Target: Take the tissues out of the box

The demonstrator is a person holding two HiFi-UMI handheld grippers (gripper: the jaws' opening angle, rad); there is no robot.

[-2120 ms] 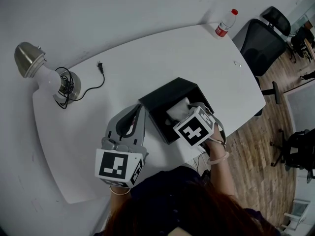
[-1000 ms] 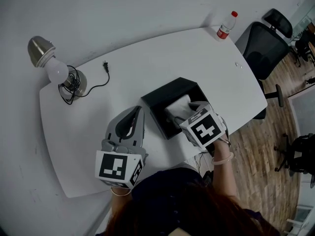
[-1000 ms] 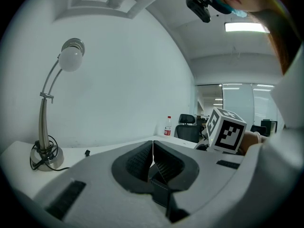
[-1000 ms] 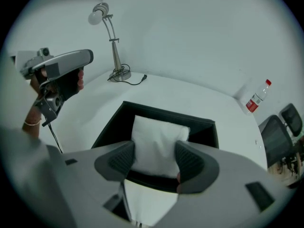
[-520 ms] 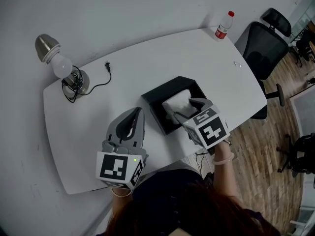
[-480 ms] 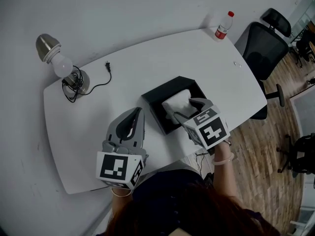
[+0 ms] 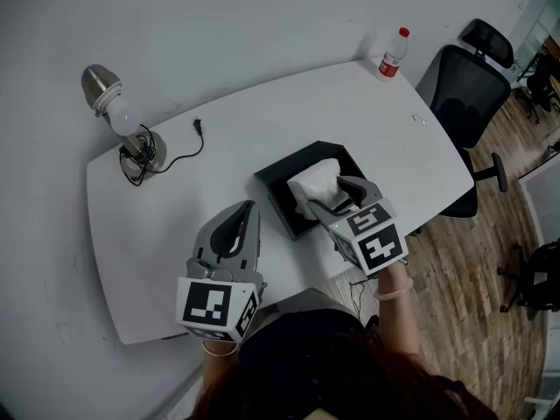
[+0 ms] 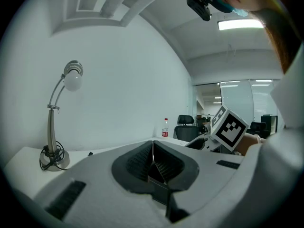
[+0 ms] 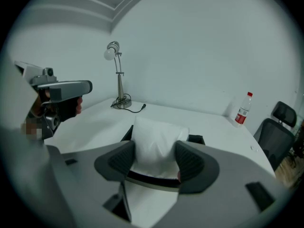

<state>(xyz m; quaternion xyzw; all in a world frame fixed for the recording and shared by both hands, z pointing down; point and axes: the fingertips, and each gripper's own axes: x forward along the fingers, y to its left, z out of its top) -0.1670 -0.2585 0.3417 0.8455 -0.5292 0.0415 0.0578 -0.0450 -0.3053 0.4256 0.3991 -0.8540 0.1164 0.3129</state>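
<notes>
A black open box [image 7: 278, 176] sits on the white table [image 7: 175, 226]. A white tissue pack [image 7: 312, 180] sticks up out of it, with my right gripper [image 7: 325, 198] shut on its near end. In the right gripper view the tissue pack [image 9: 157, 140] fills the gap between the two pads, and the box rim [image 9: 195, 139] shows just behind it. My left gripper [image 7: 248, 208] hovers over the table left of the box, apart from it. In its own view the left gripper [image 8: 153, 151] has its jaws closed together on nothing.
A desk lamp [image 7: 123, 119] with a coiled cable and loose plug [image 7: 198, 126] stands at the table's far left. A red-capped bottle [image 7: 391, 52] is at the far right corner. An office chair [image 7: 468, 79] stands beyond the table's right edge.
My right gripper has risen and tilted back, drawing the tissue pack higher out of the box. The left gripper has shifted a little beside the box, still shut.
</notes>
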